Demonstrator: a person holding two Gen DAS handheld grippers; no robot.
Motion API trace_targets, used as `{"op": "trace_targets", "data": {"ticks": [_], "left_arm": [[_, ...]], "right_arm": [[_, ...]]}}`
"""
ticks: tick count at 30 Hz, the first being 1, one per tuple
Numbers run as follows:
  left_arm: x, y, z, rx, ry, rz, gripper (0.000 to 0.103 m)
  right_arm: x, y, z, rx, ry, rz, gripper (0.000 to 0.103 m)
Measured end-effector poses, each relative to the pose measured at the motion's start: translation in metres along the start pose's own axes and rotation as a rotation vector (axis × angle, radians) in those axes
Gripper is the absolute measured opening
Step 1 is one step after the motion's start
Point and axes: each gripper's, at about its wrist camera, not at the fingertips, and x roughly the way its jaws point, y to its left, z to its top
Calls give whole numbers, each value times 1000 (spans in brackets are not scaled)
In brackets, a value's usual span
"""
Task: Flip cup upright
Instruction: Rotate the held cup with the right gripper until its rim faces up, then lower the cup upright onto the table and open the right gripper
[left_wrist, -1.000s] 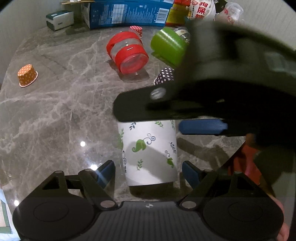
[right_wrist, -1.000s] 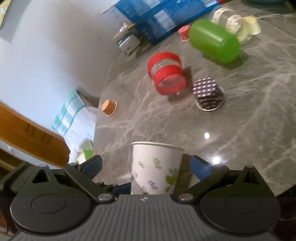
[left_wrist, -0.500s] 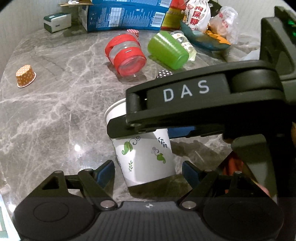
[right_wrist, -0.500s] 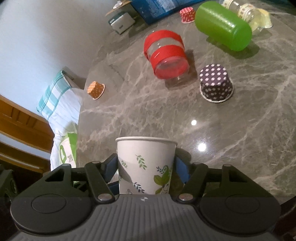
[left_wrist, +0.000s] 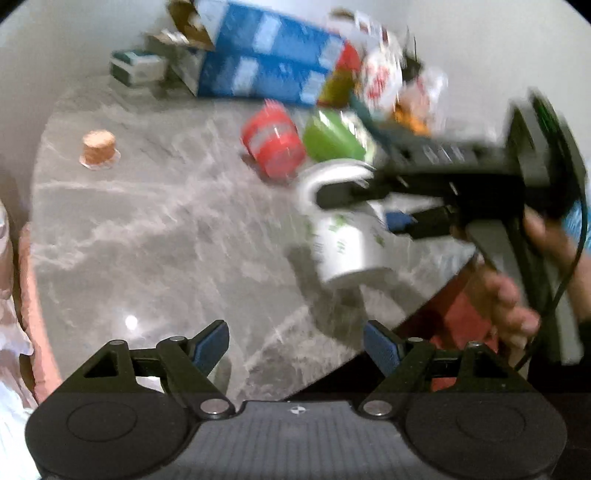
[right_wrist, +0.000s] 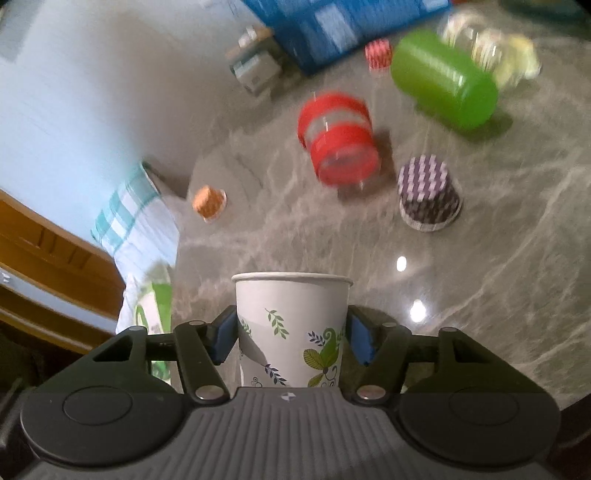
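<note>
A white paper cup with green leaf prints (right_wrist: 291, 332) sits between my right gripper's (right_wrist: 291, 338) blue pads, rim up, and the gripper is shut on it. In the left wrist view the same cup (left_wrist: 347, 240) hangs tilted just above the grey marble table (left_wrist: 166, 240), held by the right gripper (left_wrist: 369, 206) from the right. My left gripper (left_wrist: 295, 345) is open and empty, low near the table's front edge, apart from the cup.
A red-banded clear jar (right_wrist: 340, 144) and a green bottle (right_wrist: 443, 81) lie on their sides at the back. A purple dotted cupcake liner (right_wrist: 428, 192) and an orange one (right_wrist: 208, 201) stand upside down. Blue boxes (left_wrist: 266, 70) and snack bags line the far edge.
The right gripper has lifted the cup off the table and carried it right and away. My left gripper has pulled back from the cup. Both views are blurred by motion.
</note>
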Motion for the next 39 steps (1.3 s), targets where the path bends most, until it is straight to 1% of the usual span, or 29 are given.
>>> {"op": "trace_targets", "data": {"ticks": [1,3,5,6,8,11,12,14,15,16,17,18,20,24,28,29,32,39], "left_arm": [[-7,2,1,-10,-30,-3,83],[-21,7,5,-28,-106,-20,83],[-32,13,8,-49,-184,-39,83],[-36,14,8,-59,-216,-49,83],[-43,16,7,-62,-279,-81,83],[-44,13,6,-70,-325,-108,83],[-42,13,6,-73,-333,-122,83],[-41,12,3,-81,-336,-147,83],[-39,11,3,-86,-332,-158,83],[-40,11,1,-89,-327,-166,83],[-37,10,2,-92,-320,-172,83],[-37,7,1,-88,-315,-174,83],[-37,4,-1,-74,-311,-171,83],[-34,5,-3,-80,-310,-166,83],[-29,8,-5,-101,-299,-155,83],[-27,9,-6,-105,-294,-154,83],[-23,11,-6,-113,-284,-152,83],[-17,10,-5,-116,-271,-150,83]], "right_arm": [[-9,4,-2,-30,-42,-5,62],[-33,14,-8,-103,-154,-28,62],[-59,24,-20,-211,-309,-56,62],[-71,29,-28,-281,-406,-89,62],[-84,32,-44,-399,-553,-156,62],[-85,24,-71,-556,-718,-167,62],[-82,19,-79,-593,-762,-184,62],[-67,2,-100,-636,-843,-224,62],[-59,-7,-109,-629,-874,-219,62],[-51,-15,-115,-611,-889,-216,62],[-39,-25,-120,-583,-905,-234,62],[-27,-30,-122,-564,-923,-249,62],[-14,-40,-124,-542,-959,-249,62],[4,-43,-120,-590,-1030,-258,62],[16,-44,-118,-629,-1029,-244,62],[12,-47,-130,-637,-1031,-239,62],[15,-46,-140,-661,-1040,-226,62],[25,-47,-141,-657,-1018,-209,63]]}}
